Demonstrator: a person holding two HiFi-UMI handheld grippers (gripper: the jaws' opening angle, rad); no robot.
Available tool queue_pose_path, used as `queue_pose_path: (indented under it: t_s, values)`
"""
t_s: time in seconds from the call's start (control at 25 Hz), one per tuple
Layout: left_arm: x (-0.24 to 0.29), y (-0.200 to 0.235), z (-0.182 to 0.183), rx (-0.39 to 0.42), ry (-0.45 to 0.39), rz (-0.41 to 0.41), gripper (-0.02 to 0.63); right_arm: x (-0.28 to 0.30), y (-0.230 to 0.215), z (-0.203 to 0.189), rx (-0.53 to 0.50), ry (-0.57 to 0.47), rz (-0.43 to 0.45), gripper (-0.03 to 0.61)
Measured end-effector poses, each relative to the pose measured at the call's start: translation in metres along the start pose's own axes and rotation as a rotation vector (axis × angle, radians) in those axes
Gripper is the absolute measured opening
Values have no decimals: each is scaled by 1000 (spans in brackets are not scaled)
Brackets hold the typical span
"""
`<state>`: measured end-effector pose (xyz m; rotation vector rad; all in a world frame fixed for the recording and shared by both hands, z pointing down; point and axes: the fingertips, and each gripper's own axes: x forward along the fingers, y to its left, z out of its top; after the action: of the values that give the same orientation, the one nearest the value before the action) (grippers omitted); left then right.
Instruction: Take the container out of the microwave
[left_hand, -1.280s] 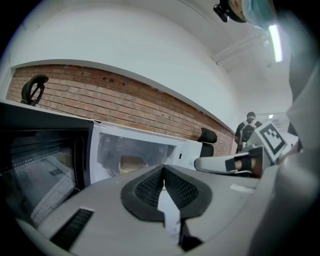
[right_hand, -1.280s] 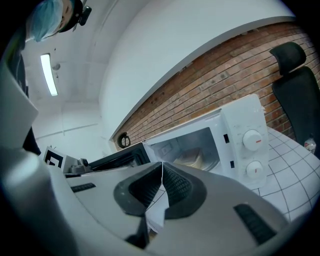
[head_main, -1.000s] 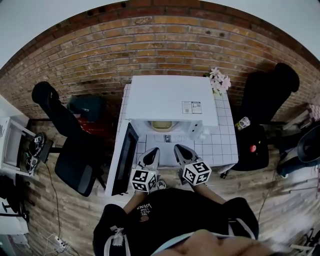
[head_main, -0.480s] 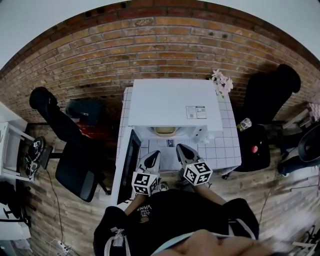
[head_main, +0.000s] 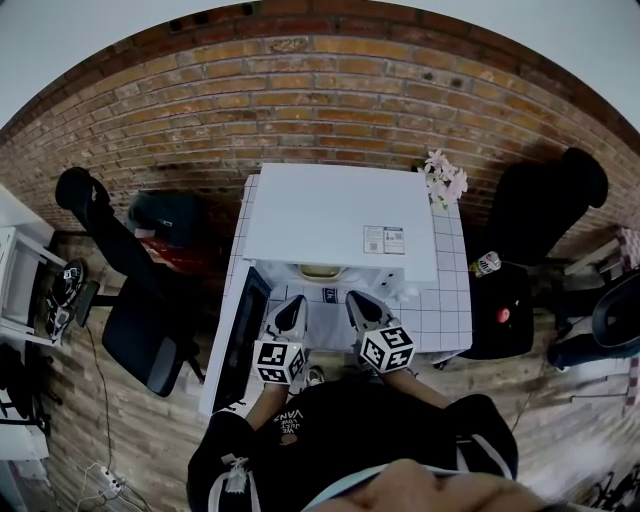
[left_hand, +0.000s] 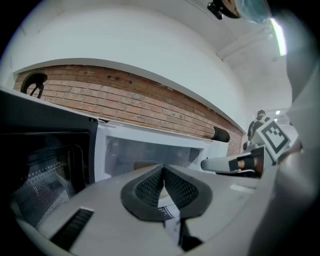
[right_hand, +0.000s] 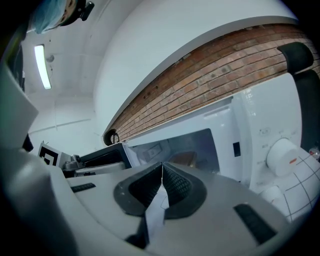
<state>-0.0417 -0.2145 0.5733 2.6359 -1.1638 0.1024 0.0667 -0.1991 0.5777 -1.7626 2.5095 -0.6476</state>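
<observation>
Status: left gripper (head_main: 292, 306) closed, pads pressed together, nothing between them; right gripper (head_main: 356, 300) likewise closed and empty; both held just in front of the open microwave (head_main: 340, 215). The container (head_main: 322, 272) sits inside the cavity, about mid-width, near the front opening; not yet touched.

Microwave stands on the tiled table (head_main: 452, 292), filling most of it back to the rear edge; door (head_main: 240, 335) swung open past the table's left edge.

Risks, my judgement:
1. With both sets of jaws closed I cannot take the rim; if I push in like this, the tips would shove the container deeper or tip it.
2. The left gripper works close beside the open door; a wide swing could knock it.
3. The right gripper passes near the panel with 2 knobs (right_hand: 282, 155); a bump could turn one.
4. The cavity roof looks low; lifting too early could catch the container against it and spill any contents.
5. A smooth rim may slip from a one-sided hold; 2 grips on opposite sides seem safer.

Materials: microwave white, smooth, boxy; door dark with fine perforated mesh; container tan, rounded, probably shallow, material not clear; my pads black, ribbed, rubbery, wedge-shaped; table of small white square tiles; rough red brick wall (head_main: 300, 110) behind.
</observation>
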Motion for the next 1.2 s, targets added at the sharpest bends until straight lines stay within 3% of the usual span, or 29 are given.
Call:
queue_pose_path:
  t_s: [0.84,1.2]
  values:
    - [38,29,-10,-38,3,76,11,35,-35,-10,39,26,-20,6]
    - [49,38,-21,-61,37,67,11,49,-41,-12,101,4,-6,8]
